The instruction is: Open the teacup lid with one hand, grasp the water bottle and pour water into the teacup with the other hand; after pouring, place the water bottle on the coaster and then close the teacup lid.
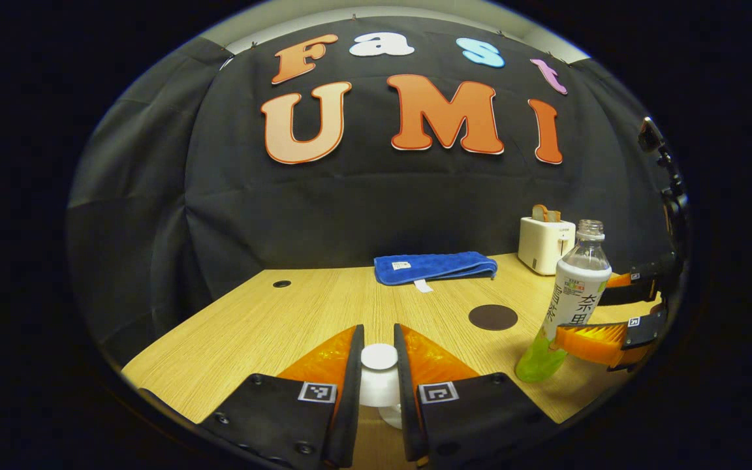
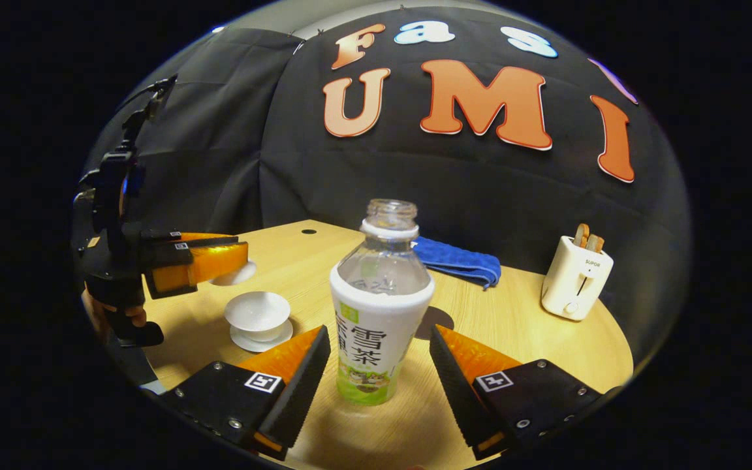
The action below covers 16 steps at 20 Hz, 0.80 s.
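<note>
While our left hand-held gripper (image 1: 379, 365) squeezes the teacup lid (image 1: 379, 375) above the open teacup (image 2: 258, 312), our right hand-held gripper (image 2: 379, 365) gapes wide around the uncapped water bottle (image 2: 381, 307) on the tabletop (image 2: 532, 339).

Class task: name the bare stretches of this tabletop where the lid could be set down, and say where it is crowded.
Bare wood lies between the small cable hole and the folded blue towel, and left of the white teacup. It is crowded around the uncapped plastic water bottle, the round dark coaster and the white toaster.
</note>
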Available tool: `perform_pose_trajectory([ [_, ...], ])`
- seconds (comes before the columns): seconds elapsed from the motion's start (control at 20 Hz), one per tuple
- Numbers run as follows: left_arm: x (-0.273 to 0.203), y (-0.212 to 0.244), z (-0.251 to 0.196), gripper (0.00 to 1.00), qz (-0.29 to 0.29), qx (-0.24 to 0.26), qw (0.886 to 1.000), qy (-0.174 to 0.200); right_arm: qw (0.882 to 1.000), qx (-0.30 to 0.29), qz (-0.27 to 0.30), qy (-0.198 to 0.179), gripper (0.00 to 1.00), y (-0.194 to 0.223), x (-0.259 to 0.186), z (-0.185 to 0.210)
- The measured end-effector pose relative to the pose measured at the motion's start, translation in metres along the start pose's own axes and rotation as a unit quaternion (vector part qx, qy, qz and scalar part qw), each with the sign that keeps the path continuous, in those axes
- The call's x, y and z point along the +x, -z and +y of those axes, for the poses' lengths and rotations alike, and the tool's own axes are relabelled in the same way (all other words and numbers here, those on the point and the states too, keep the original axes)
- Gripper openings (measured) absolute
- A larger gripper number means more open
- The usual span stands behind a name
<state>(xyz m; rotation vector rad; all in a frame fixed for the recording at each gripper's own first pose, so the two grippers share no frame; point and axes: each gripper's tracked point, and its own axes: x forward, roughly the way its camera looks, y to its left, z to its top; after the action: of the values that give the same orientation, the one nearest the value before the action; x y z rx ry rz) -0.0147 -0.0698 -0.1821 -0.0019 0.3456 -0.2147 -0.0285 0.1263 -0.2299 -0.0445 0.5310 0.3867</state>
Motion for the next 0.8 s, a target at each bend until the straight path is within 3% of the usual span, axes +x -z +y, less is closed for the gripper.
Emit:
perform_pose_trajectory([
  [0.15,-0.004,0.002,0.015,0.32,-0.001,-0.007,1.000,-0.013,1.000,-0.005,0.011,0.008,0.82,0.004,0.007,0.002],
  [0.2,-0.004,0.004,0.019,0.32,0.001,-0.008,1.000,-0.015,1.000,-0.003,0.010,0.007,0.68,-0.001,0.002,0.003],
  [0.35,-0.007,0.006,0.035,0.32,-0.001,-0.008,1.000,-0.031,1.000,-0.018,0.014,0.004,0.66,-0.004,0.009,0.008],
  [0.55,-0.015,0.007,0.056,0.32,-0.006,-0.010,0.999,-0.046,0.995,-0.091,0.026,0.039,0.65,-0.011,0.011,-0.003],
  [0.8,-0.023,0.015,0.088,0.32,-0.003,-0.024,0.997,-0.069,0.974,-0.206,0.037,0.090,0.65,-0.022,0.016,-0.015],
])
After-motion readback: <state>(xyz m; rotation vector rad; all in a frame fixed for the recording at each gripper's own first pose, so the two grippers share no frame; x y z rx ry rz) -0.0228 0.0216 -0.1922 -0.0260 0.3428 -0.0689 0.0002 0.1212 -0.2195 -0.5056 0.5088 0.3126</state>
